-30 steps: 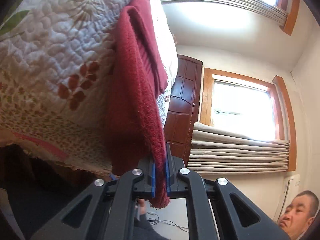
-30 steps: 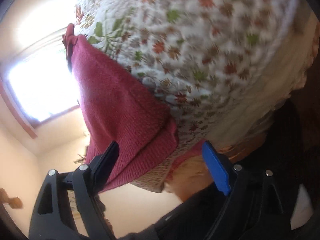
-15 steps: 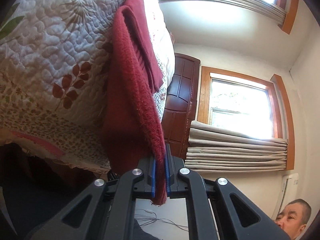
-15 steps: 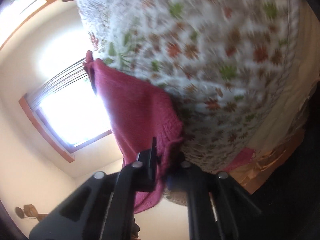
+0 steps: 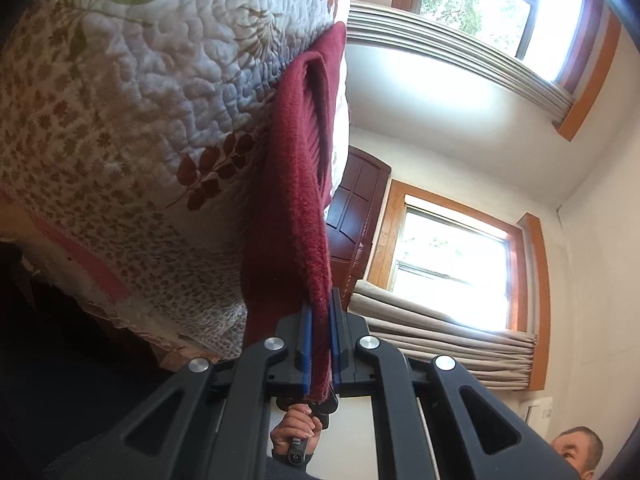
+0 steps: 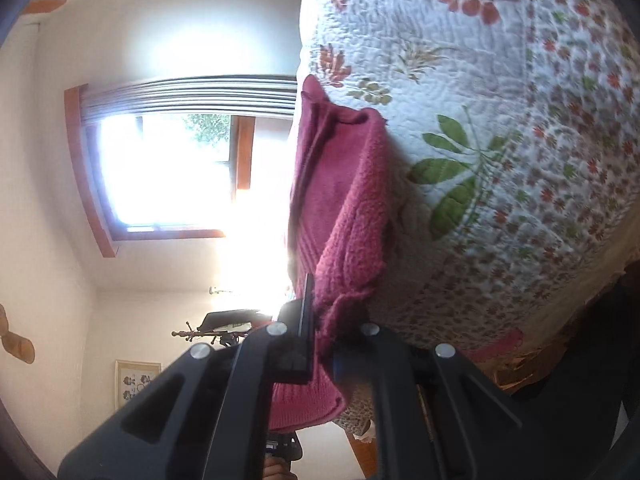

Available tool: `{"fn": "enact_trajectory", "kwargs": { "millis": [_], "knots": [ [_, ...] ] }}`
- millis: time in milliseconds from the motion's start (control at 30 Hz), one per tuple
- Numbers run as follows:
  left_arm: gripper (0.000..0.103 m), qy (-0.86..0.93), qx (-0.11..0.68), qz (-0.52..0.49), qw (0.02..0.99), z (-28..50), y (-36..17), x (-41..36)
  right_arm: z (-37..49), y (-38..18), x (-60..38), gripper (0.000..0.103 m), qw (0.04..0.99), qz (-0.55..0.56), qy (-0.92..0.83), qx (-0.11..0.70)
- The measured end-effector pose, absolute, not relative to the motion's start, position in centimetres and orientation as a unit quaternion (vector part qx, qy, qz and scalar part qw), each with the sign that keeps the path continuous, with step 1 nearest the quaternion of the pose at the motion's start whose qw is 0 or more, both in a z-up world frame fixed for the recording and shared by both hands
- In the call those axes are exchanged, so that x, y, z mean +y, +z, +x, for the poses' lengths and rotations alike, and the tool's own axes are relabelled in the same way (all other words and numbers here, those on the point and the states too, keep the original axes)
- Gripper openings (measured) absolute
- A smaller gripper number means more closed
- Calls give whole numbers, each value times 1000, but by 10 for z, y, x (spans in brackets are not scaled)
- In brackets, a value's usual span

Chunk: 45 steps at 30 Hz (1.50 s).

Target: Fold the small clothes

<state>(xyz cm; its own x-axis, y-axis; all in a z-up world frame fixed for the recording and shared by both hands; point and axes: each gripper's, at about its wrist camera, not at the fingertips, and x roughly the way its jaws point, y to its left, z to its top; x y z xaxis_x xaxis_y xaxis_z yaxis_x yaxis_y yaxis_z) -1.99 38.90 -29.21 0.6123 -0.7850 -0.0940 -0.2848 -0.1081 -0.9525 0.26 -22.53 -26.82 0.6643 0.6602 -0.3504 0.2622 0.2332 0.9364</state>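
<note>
A dark red knitted garment (image 5: 294, 184) lies on the quilted floral bedspread (image 5: 132, 112), and both views are rolled sideways. My left gripper (image 5: 319, 350) is shut on the garment's near edge, which is pinched between the blue pads. In the right wrist view the same red garment (image 6: 344, 216) runs up from my right gripper (image 6: 322, 344), which is shut on a bunched fold of it. Its far end rests on the bedspread (image 6: 500, 80). A hand (image 5: 296, 430) holding the other gripper's handle shows below the left fingers.
The bed's edge and a dark gap (image 5: 60, 360) beneath it sit beside the left gripper. Windows (image 5: 452, 276) with bunched curtains, a dark wooden door (image 5: 356, 208) and white walls fill the background. A person's head (image 5: 578, 452) is at the corner. A coat stand (image 6: 208, 334) is behind the right gripper.
The right gripper went from wide open beside the garment to shut on its edge. Both grippers have lifted that edge, and the views have swung toward the windows.
</note>
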Motion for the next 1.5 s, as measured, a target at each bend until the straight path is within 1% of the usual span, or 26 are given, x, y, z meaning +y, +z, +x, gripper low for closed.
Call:
{"fn": "enact_trajectory", "kwargs": {
  "millis": [233, 467, 667, 867, 900, 933, 967, 1000, 1033, 1067, 1100, 1167, 1233, 1300, 1400, 1500],
  "knots": [
    [7, -242, 312, -744, 539, 18, -275, 395, 50, -222, -229, 5, 707, 570, 175, 380],
    [7, -216, 287, -761, 541, 86, -273, 407, 136, -200, -224, 5, 719, 531, 188, 406],
    [7, -176, 290, -769, 542, 156, -288, 416, 222, -213, -213, 5, 715, 496, 180, 459],
    [7, -123, 308, -769, 546, 215, -313, 414, 296, -253, -202, 6, 701, 464, 155, 519],
    [7, -112, 311, -771, 545, 223, -317, 413, 306, -261, -201, 10, 695, 464, 152, 528],
    [9, -101, 312, -773, 543, 230, -321, 413, 314, -268, -200, 12, 688, 463, 150, 537],
    [16, -94, 313, -775, 542, 235, -325, 412, 321, -272, -200, 18, 684, 463, 150, 543],
    [24, -85, 312, -776, 542, 240, -326, 413, 327, -272, -201, 19, 686, 459, 151, 544],
    [29, -76, 310, -774, 546, 242, -325, 414, 332, -269, -203, 19, 689, 457, 154, 541],
    [37, -70, 310, -771, 552, 245, -322, 415, 337, -266, -206, 22, 690, 458, 162, 537],
    [43, -68, 309, -766, 559, 247, -318, 417, 341, -261, -211, 30, 689, 459, 170, 534],
    [46, -64, 309, -753, 577, 247, -305, 420, 347, -246, -222, 34, 702, 447, 186, 523],
    [53, -64, 315, -727, 606, 242, -286, 420, 352, -234, -234, 36, 714, 427, 202, 517],
    [64, -58, 337, -677, 651, 237, -262, 416, 355, -228, -246, 36, 727, 397, 215, 518],
    [74, -35, 390, -565, 726, 236, -229, 404, 356, -229, -250, 36, 752, 318, 230, 529],
    [78, -23, 447, -458, 768, 248, -214, 391, 351, -249, -243, 37, 747, 274, 242, 556]
  ]
}}
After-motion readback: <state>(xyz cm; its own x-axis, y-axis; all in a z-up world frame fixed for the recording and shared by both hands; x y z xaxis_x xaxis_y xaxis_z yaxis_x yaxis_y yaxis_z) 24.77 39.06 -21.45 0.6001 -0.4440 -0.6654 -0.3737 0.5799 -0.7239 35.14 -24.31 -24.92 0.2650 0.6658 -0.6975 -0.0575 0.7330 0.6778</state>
